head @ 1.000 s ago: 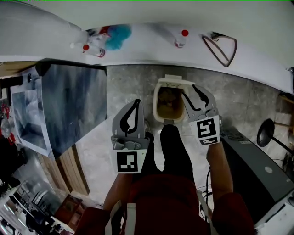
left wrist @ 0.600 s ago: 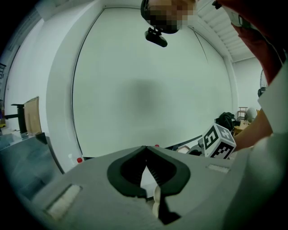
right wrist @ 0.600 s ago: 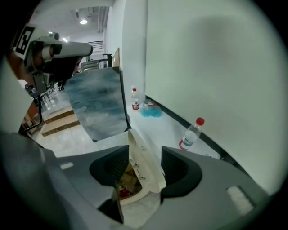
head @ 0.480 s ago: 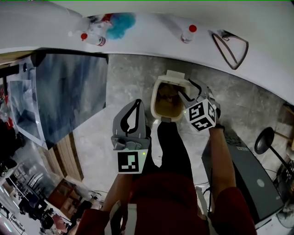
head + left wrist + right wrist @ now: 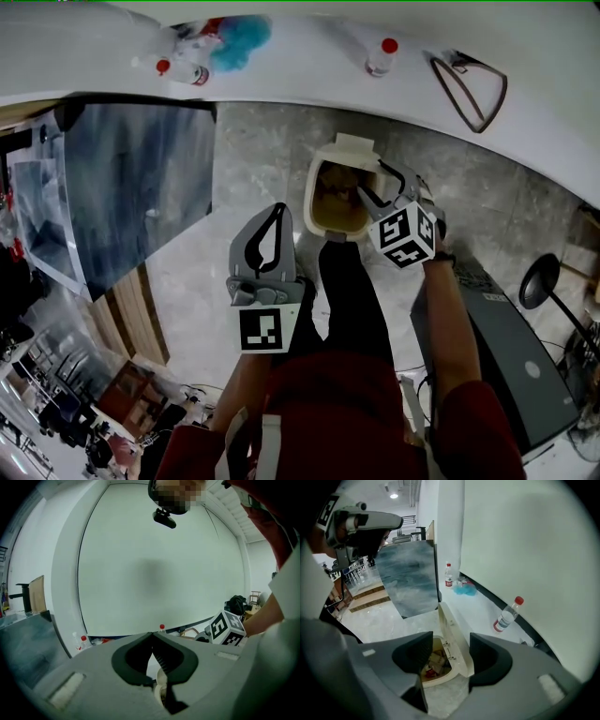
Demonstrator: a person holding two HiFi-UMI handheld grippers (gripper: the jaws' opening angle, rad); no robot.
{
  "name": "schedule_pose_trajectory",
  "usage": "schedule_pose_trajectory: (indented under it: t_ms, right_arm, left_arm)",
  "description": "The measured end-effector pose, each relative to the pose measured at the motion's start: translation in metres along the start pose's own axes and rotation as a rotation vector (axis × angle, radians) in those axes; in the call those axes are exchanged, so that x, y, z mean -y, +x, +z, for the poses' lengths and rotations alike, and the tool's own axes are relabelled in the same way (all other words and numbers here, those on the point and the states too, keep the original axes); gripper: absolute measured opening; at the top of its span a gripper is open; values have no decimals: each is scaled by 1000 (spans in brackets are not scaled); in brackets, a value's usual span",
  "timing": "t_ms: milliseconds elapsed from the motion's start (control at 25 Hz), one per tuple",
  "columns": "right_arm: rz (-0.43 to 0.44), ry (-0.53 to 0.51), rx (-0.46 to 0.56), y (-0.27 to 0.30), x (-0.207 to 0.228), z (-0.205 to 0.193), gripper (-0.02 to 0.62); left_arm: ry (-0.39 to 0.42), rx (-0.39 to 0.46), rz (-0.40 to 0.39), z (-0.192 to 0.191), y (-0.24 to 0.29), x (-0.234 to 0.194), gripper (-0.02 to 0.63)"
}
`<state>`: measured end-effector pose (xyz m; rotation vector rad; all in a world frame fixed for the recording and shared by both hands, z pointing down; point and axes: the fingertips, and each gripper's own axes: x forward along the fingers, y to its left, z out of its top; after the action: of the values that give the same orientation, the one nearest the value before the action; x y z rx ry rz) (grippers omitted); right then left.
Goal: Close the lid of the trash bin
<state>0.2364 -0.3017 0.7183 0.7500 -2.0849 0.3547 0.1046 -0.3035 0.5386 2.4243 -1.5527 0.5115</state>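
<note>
Head view, looking steeply down: a person stands on a pale stone floor (image 5: 253, 178) with a two-jaw gripper in each hand. The trash bin (image 5: 317, 202), small and cream-coloured, sits on the floor just beyond the person's foot (image 5: 337, 246), near a white ledge (image 5: 309, 80) on the far side. Its lid (image 5: 353, 147) stands upright along the bin's far edge, so the bin is open and brown rubbish shows inside.

The right gripper (image 5: 389, 184) reaches over the right side of the bin with its jaws spread wide. In the right gripper view the raised lid appears in the gap between them, beyond the tips and apparently untouched. This aim suggests the gripper is lined up to catch the lid's top edge and tip it down toward the person.

The left gripper (image 5: 277, 212) is held to the left of the bin, over bare floor. Its jaws are pressed together at the tips with nothing in them, seemingly parked out of the way.

A clear bottle (image 5: 380, 57) with a red cap stands on the ledge, well apart from the bin
</note>
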Motion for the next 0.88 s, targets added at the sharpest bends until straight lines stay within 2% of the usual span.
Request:
schedule_pose_trajectory:
  t_ms: [320,520,880]
  right_arm:
    - [-6,-19,-17,-7,-46,-22,242]
    - [47,-60,-89,0,-86,-47,250]
    - [109,-29,-169,14,-144,-86,258]
  left_arm:
    - [-12,6,-16,-26,-29,0,-3]
    - [-19,-12,-56,-59,-50,6,-3]
    - [-40,-69,-85,-113,-85,13,-3]
